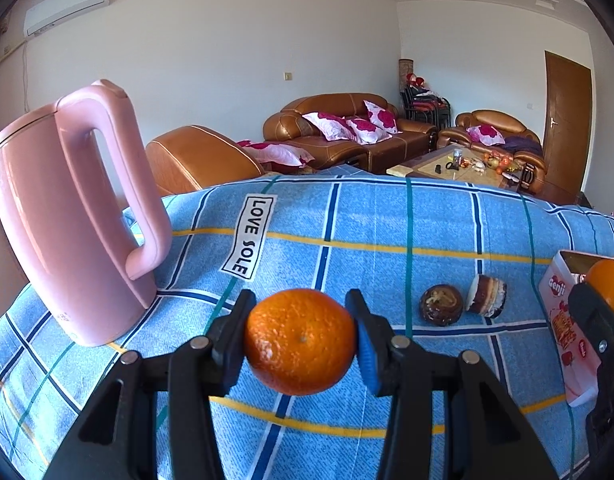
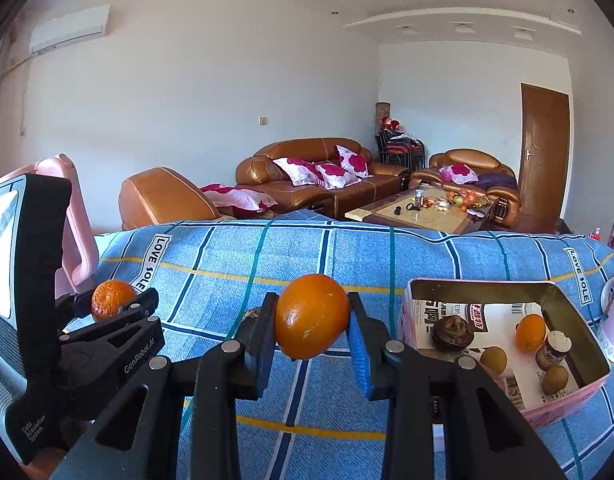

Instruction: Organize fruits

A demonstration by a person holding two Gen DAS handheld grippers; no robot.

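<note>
Left gripper [image 1: 301, 338]: clamped on a mandarin [image 1: 299, 341], held up off the worktop [image 1: 387, 220]
Right gripper [image 2: 311, 326]: pinching an orange [image 2: 311, 322], also in the air
Box [image 2: 555, 404]: just right of the right gripper, already has fruit inside
Kettle [image 1: 67, 216]: pink, left of the left gripper

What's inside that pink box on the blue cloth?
The pink box holds an orange, a brown chocolate cake, two small brownish fruits, a small jar-like item and printed paper lining. The near wall hides the front corner.
</note>
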